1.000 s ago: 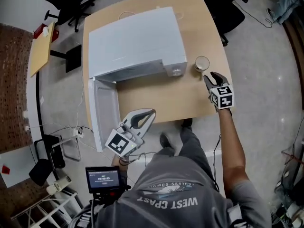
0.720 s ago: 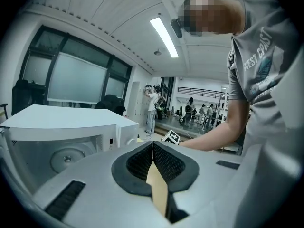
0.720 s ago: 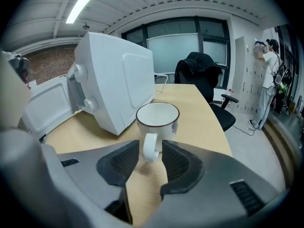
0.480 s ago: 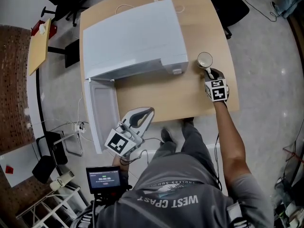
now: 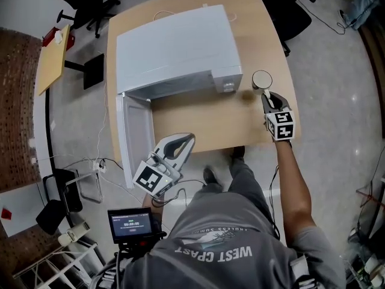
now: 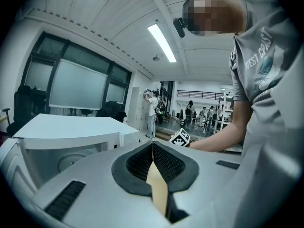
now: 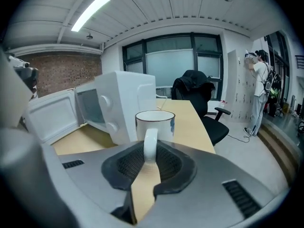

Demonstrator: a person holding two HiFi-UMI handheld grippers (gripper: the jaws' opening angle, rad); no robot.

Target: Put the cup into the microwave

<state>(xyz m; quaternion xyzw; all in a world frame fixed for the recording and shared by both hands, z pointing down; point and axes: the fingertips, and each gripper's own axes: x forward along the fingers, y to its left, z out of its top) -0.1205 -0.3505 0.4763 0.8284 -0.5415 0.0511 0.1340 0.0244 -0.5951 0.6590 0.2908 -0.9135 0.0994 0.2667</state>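
A white cup (image 5: 261,80) (image 7: 155,122) stands at the table's right edge, just right of the white microwave (image 5: 174,47) (image 7: 118,103). The microwave's door (image 5: 133,137) (image 7: 50,115) hangs wide open on the left. My right gripper (image 5: 269,101) (image 7: 151,158) reaches the cup from the near side. Its jaws are closing, with the cup's handle upright between the pads and pressed by them. My left gripper (image 5: 191,140) (image 6: 153,148) is shut and empty; it hovers off the table's near edge, beside the open door.
The wooden table (image 5: 198,116) has bare surface in front of the microwave's opening. A black office chair (image 5: 289,11) (image 7: 192,91) stands past the table's far right corner. People stand in the background of the left gripper view. A monitor (image 5: 131,224) sits near my waist.
My right gripper went forward to the cup and its jaws closed round the handle. The left gripper stayed by the open door.
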